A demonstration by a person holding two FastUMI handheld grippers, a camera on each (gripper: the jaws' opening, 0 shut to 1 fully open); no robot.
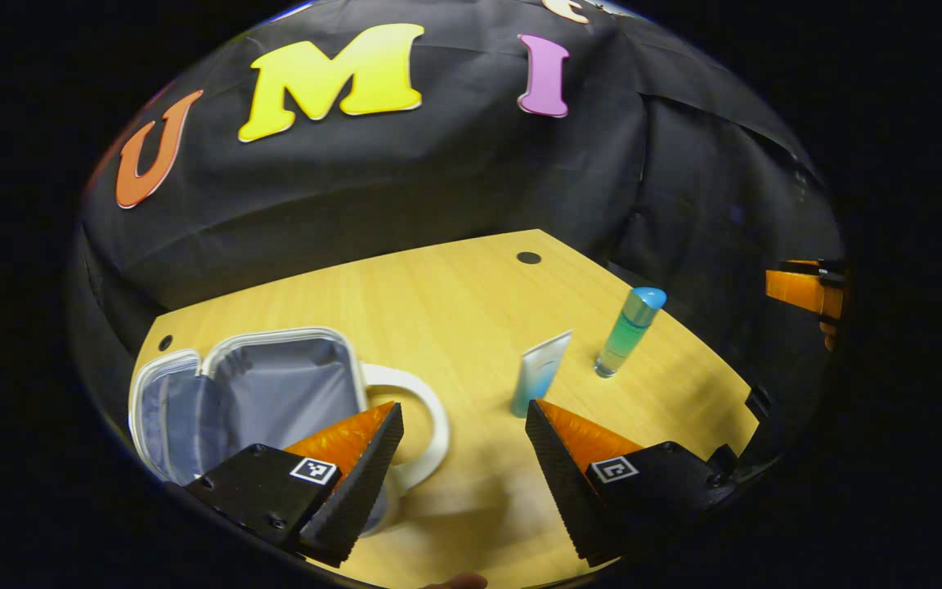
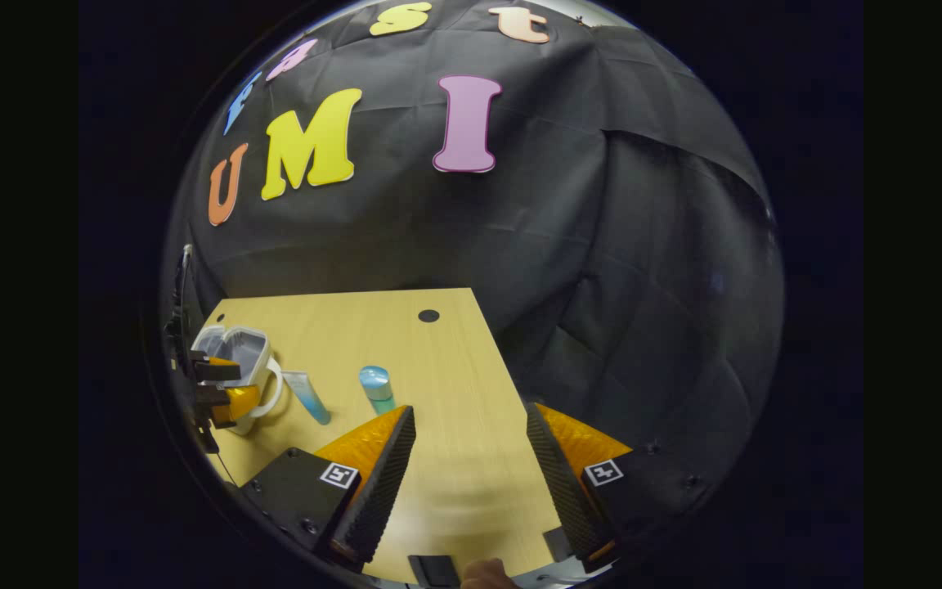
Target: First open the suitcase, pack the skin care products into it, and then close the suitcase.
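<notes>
A small white suitcase [image 1: 275, 393] lies open on the wooden table [image 1: 455, 311] at the left, showing its grey lining and a white loop handle [image 1: 432, 425]. A white and blue tube [image 1: 538, 372] stands near the middle, and a green bottle with a blue cap [image 1: 630, 331] is upright to its right. My left gripper [image 1: 463, 413] is open above the table, between the suitcase handle and the tube, holding nothing. In the right gripper view, my right gripper [image 2: 469, 413] is open and empty near the table's right edge, with the bottle [image 2: 377, 388], the tube [image 2: 307, 397] and the suitcase [image 2: 238, 348] to its left.
The table has a round dark hole [image 1: 528, 258] near its far edge and another [image 1: 165, 342] at the far left. Black cloth walls close in behind and to the right. Bare table top [image 2: 455, 368] lies ahead of my right gripper. A hand [image 2: 487, 573] shows at the bottom.
</notes>
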